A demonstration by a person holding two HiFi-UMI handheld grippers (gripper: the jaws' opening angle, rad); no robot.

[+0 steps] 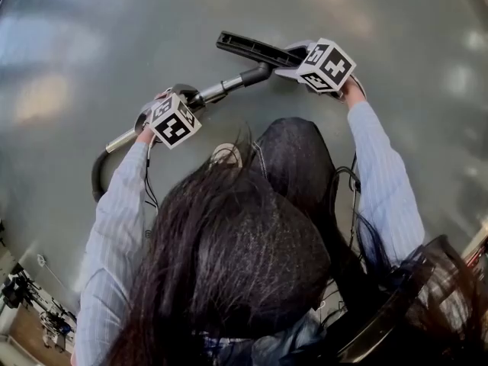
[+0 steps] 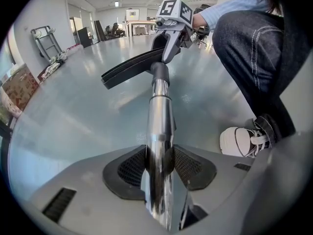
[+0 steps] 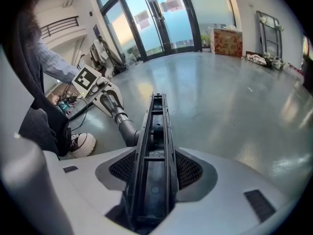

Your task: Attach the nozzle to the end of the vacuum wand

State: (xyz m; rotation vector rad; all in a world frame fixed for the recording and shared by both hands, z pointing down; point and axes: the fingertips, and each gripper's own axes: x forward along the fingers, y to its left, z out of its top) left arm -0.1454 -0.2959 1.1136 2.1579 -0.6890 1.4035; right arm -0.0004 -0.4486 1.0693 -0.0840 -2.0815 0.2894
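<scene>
Left tongs (image 2: 159,173) clamped on wand (image 2: 160,116): pads tight on both sides of chrome tube, tongs pointing steeply down. Right tongs (image 3: 154,177) clamped on nozzle (image 3: 155,126): pads vs its two long sides, ribbed open channel facing the right gripper cam. Nozzle = long flat black head, far side of scene, just right of wand's far end. Touching floor (image 1: 396,29) or not, can't tell. Wand runs from near-left to far-right btw the two tongs. Its far tip meets nozzle's black elbow neck (image 1: 257,73). Neck sits over tip; fully seated or not, can't tell. Black hose (image 1: 97,175) curves off wand's left end, toward near side. Person crouched, light blue sleeves, dark jeans knee btw arms. White shoe (image 2: 240,141) on floor, right of wand in left gripper view. Floor grey, glossy.
</scene>
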